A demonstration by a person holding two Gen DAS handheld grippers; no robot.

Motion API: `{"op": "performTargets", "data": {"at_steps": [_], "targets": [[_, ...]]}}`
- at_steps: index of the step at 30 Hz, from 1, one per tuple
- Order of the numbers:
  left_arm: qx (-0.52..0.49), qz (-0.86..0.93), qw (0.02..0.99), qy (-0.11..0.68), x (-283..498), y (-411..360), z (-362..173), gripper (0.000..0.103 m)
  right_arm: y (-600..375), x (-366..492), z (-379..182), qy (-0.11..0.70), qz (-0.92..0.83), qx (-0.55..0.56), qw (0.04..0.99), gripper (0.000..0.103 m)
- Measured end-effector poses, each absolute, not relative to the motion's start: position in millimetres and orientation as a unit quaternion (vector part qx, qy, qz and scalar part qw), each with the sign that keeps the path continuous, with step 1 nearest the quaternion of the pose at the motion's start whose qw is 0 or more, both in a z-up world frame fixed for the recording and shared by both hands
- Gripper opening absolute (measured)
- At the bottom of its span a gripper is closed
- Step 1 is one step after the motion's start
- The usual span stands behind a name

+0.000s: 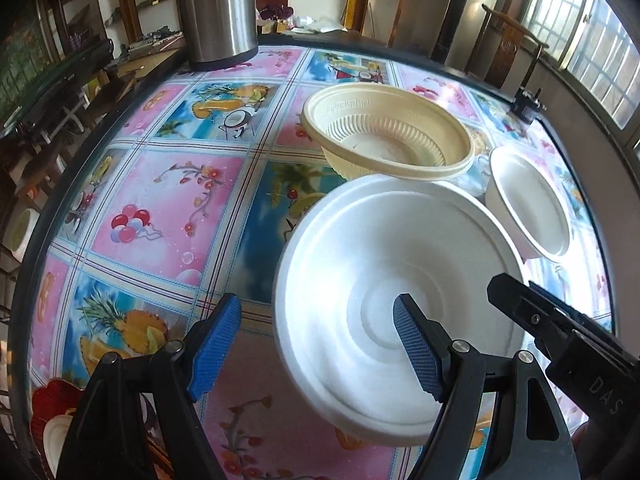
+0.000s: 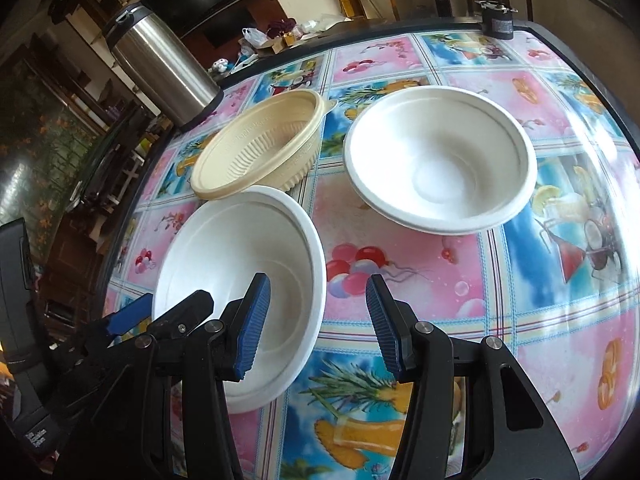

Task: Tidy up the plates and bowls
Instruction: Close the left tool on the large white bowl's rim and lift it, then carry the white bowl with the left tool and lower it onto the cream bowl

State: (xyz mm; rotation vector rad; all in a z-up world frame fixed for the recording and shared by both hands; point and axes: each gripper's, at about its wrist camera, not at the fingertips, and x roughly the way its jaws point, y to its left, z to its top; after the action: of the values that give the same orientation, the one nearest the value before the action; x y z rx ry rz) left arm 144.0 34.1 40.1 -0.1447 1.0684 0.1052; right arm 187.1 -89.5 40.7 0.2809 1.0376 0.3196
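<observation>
- White foam is being shown first: a wide white bowl is sitting on the near part of the table, closest to both grippers.
- The left gripper is being held with its jaws spread apart; its right blue pad is being seen over the bowl's inside, its left pad over the cloth outside the rim, and nothing is being pinched.
- The right gripper is being held with its jaws parted too; its left blue pad is hanging over the same white bowl, its right pad over the patterned cloth, with the rim lying between them ungripped.
- A cream ribbed bowl is being seen just behind that bowl, farther back.
- A second white bowl is standing to the right, apart from the other two.
- A steel flask is standing at the far left edge of the table.
- A small black device is being glimpsed at the far right edge.
</observation>
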Motion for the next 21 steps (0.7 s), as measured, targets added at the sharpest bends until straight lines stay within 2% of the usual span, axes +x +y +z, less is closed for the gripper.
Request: {"op": "performTargets", "data": {"at_steps": [3, 4, 5, 6, 7, 9, 10, 21], "targets": [[-0.06, 0.052, 0.855, 0.513, 148, 32, 36, 0.078, -86, 190, 39, 0.484, 0.153, 0.123, 0.853, 0.049], [-0.058, 0.051, 0.855, 0.513, 148, 31, 36, 0.078, -86, 191, 38, 0.484, 0.151, 0.122, 0.853, 0.043], [-0.053, 0.05, 0.855, 0.514, 149, 30, 34, 0.078, -87, 192, 36, 0.485, 0.151, 0.122, 0.853, 0.028], [-0.045, 0.051, 0.856, 0.513, 149, 29, 33, 0.073, -87, 191, 35, 0.483, 0.154, 0.123, 0.853, 0.023], [-0.042, 0.053, 0.856, 0.512, 148, 28, 32, 0.053, -87, 191, 34, 0.481, 0.157, 0.124, 0.853, 0.019], [-0.046, 0.054, 0.849, 0.524, 148, 30, 27, 0.025, -87, 189, 34, 0.48, 0.16, 0.121, 0.854, 0.015], [-0.057, 0.045, 0.844, 0.532, 149, 31, 24, 0.022, -88, 187, 34, 0.479, 0.163, 0.122, 0.854, 0.014], [-0.042, 0.046, 0.862, 0.502, 115, 26, 44, 0.019, -89, 148, 45, 0.458, 0.168, 0.107, 0.866, 0.014]]}}
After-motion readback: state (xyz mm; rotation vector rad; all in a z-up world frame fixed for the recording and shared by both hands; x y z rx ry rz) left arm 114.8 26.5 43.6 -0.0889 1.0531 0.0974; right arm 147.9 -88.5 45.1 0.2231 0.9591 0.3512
